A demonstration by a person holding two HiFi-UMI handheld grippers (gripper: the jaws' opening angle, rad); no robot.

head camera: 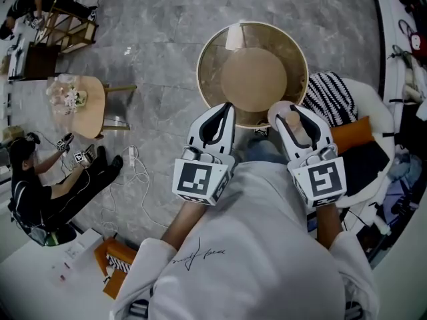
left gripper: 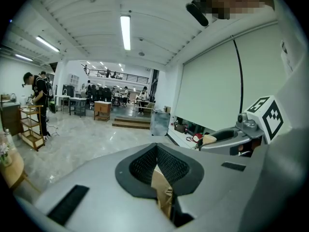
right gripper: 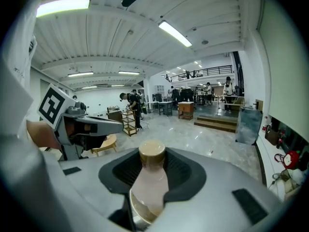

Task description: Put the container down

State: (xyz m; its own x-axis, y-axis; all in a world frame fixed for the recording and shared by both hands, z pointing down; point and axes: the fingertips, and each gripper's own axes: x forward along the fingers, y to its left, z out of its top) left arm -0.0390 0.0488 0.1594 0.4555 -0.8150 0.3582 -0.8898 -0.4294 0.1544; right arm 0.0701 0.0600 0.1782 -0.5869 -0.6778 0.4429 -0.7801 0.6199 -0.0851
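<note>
One round brown container, tan bottom

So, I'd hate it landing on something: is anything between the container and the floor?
Nothing visible does. The container hangs over grey floor, though it hides the spot straight below. A striped fabric sits close by its right rim.

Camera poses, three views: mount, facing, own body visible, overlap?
Head view: on head, steeply down at container and floor; shirt, forearms, left gripper, right gripper show.
Left gripper view: on that gripper, along jaws pinching container wall, into hall; right gripper shows.
Right gripper view: likewise, jaws gripping a pale capped piece; left gripper shows.
Both gripper views share the wooden steps.
</note>
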